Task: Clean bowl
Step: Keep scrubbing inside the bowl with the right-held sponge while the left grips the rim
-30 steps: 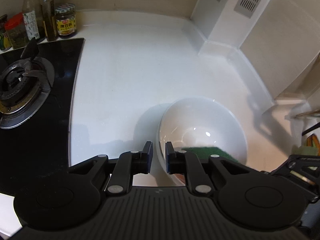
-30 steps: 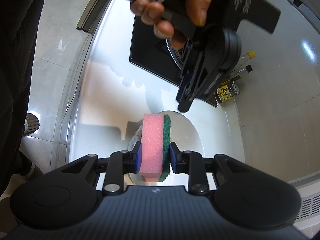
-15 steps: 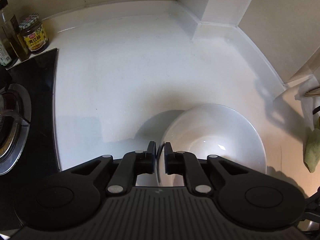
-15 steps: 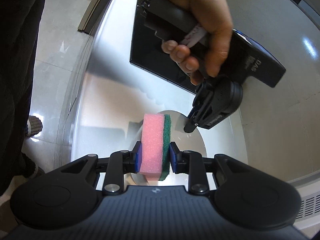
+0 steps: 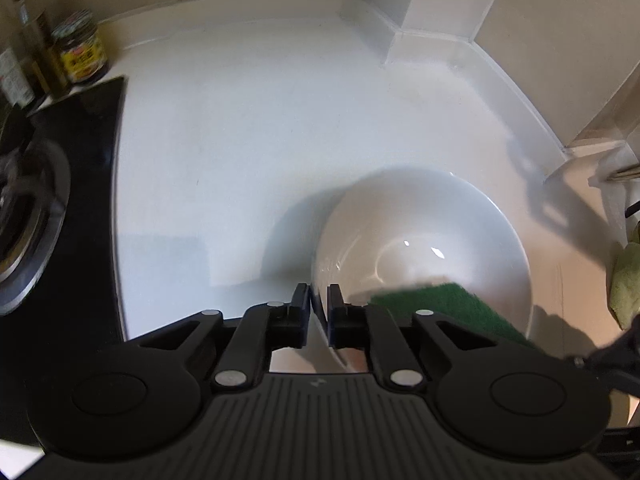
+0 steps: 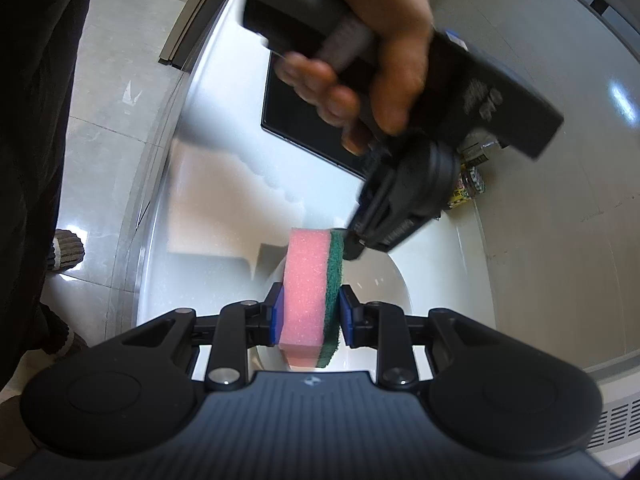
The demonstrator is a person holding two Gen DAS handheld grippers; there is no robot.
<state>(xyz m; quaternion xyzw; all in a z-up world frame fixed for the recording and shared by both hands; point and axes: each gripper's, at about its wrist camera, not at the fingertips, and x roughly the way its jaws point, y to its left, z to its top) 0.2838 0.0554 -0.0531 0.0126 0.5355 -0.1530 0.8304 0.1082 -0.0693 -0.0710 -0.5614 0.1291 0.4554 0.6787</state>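
A round, glossy white bowl [image 5: 420, 248] of glazed ceramic sits on the smooth white desk [image 5: 248, 128], its deep curved inside catching small bright glints. Everything else is placed from this bowl.

The left claw [image 5: 319, 312] straddles the bowl's near rim: one black finger stands outside the wall, the other inside, and the thin rim runs through the narrow gap between them. Its jaws are closing on that rim; whether the pads already press the ceramic cannot be told. In the right wrist view a hand [image 6: 372, 40] wraps the dark, matte handle of this claw above the bowl's far side.

The right claw [image 6: 311, 312] is clamped on a sponge [image 6: 310, 296], a soft block with rounded corners: a thick layer of porous pink foam bonded to a thinner, coarse green scouring pad. The blue pads dent into both flat faces. The sponge hangs over the bowl's inside at its near edge; from the left wrist view only its rough green face shows there.

Left of the bowl, well apart, lies a glossy black glass stove top [image 5: 80, 168] with a round metal burner [image 5: 24, 216]. Beyond the stove, against the wall, stand a labelled jar [image 5: 80, 54] and bottles [image 5: 28, 40]. Right of the bowl, a crumpled pale green cloth [image 5: 626, 280] hangs past the desk's edge.
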